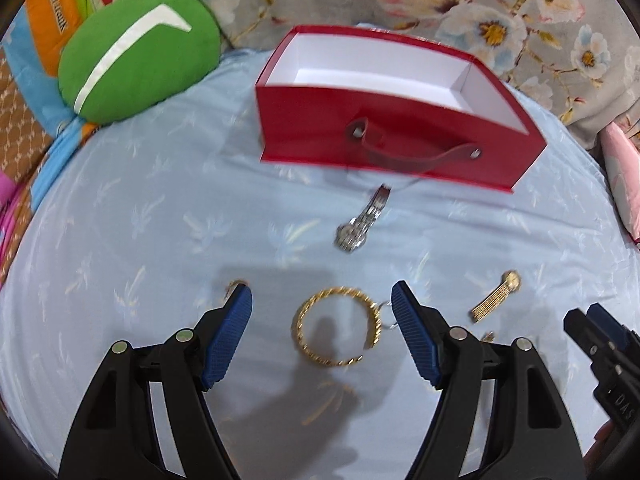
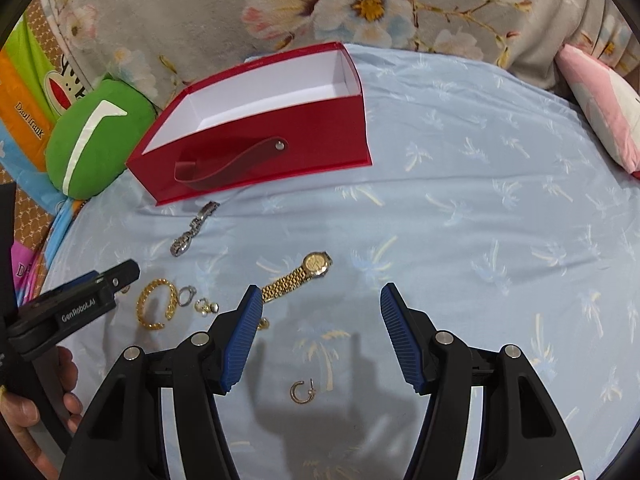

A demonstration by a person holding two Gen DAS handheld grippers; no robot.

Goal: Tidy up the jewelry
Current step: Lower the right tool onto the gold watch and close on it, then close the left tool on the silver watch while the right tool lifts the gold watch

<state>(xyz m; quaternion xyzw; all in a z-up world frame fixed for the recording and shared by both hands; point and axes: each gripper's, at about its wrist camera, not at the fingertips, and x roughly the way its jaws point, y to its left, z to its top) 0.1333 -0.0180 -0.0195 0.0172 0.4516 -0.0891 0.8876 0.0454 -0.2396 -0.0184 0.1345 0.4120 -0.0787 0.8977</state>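
My left tool (image 1: 322,312) is spread wide, holding nothing, its blue ribbed pads on either side of the twisted gold bangle (image 1: 336,326) lying on the pale blue palm-print bed sheet (image 1: 120,220). My right tool (image 2: 322,308) is also wide open and empty above the sheet, with a small gold hoop earring (image 2: 299,392) between its arms and the gold link watch (image 2: 298,276) just beyond its left pad. The silver watch (image 2: 194,227) lies farther off, near the open red cardboard box with a strap handle (image 2: 320,140). A green round cushion (image 1: 138,52) sits at far left.
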